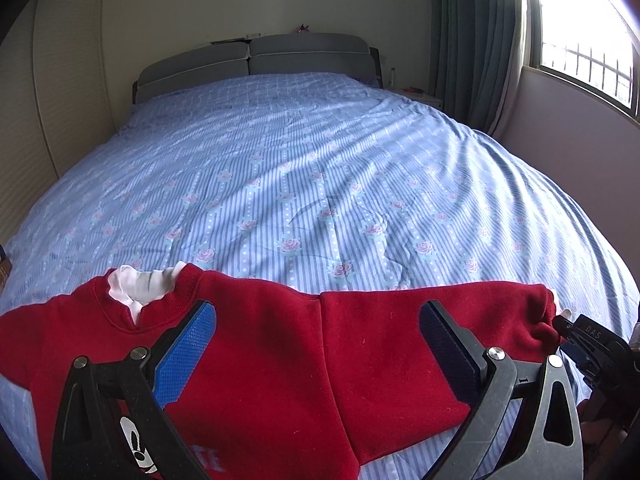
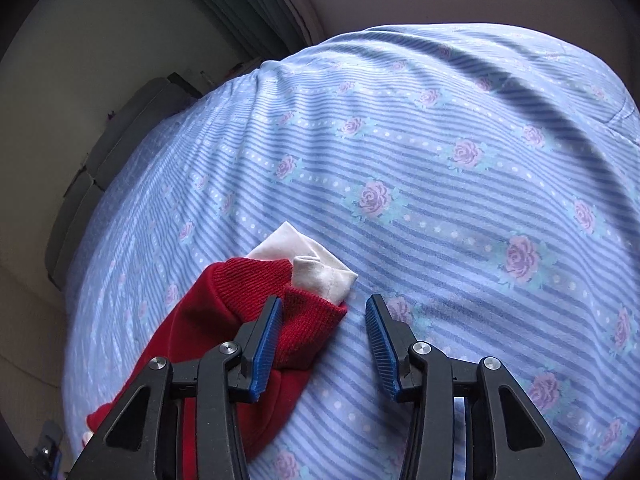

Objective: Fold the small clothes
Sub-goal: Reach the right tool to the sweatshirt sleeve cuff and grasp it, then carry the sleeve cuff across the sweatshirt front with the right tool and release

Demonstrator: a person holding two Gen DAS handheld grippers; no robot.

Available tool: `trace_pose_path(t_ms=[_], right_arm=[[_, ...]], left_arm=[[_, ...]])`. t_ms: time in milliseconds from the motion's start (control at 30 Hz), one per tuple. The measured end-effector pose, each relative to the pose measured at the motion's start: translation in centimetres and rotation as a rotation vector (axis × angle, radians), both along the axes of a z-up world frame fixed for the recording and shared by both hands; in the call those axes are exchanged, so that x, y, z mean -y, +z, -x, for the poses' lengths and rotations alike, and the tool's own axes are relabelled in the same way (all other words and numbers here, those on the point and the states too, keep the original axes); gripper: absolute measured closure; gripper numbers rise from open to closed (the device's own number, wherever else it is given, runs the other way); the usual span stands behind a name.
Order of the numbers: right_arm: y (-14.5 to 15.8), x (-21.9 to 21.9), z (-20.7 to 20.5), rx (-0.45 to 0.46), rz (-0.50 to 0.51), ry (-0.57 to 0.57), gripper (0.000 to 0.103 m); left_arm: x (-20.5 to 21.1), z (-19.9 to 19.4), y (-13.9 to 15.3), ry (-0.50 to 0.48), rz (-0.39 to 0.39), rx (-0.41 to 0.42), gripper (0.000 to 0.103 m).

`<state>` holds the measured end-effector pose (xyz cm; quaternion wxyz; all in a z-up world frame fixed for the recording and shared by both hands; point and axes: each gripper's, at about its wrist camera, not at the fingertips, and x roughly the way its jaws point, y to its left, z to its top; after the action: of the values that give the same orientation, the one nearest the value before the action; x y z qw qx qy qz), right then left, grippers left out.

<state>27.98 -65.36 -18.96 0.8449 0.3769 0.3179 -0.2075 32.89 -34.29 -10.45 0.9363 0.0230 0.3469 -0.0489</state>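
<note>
A small red sweatshirt (image 1: 260, 340) lies flat on the bed, front up, with a white inner collar (image 1: 140, 284) and a cartoon print (image 1: 138, 448) on the chest. Its sleeve (image 1: 460, 320) stretches out to the right. My left gripper (image 1: 316, 308) hovers over the shoulder area, open wide, with nothing pinched. My right gripper (image 1: 576, 336) sits at the sleeve end. In the right wrist view the right gripper (image 2: 324, 300) is open. The red cuff (image 2: 308, 320) with its white inner cuff (image 2: 320, 268) lies partly between the jaws. The left pad rests beside the cuff and the right pad stands off it.
A blue striped sheet with roses (image 1: 320, 180) covers the whole bed (image 2: 440, 200). A grey headboard (image 1: 256, 56) is at the far end, a curtain (image 1: 472, 40) and window (image 1: 580, 40) to the right, a pale wardrobe (image 1: 60, 80) to the left.
</note>
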Motion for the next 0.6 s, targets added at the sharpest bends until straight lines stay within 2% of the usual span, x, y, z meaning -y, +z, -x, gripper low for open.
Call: trace_pose_path(t_ms=[100,167,367,600], right_arm=[[0.5,-0.3,0.0,0.020,0.004,0.022,0.083],[1.5,-0.7,0.3,0.032,0.038,0.031,0.086],[7.6,-4.0,1.1,0.103,0.179,0.063,0.089],[15.7,-12.4,3.0,0.256,0.365,0.175,0.090]], left_arm=[[-0.4,0.1,0.4,0.003,0.002,0.003,0.000],[-1.0,0.3,0.9,0.009,0.007,0.009,0.000],[-4.2,1.4,3.5,0.040,0.021,0.040,0.000],[-11.5,3.5,7.0,0.112,0.045,0.077,0.000]])
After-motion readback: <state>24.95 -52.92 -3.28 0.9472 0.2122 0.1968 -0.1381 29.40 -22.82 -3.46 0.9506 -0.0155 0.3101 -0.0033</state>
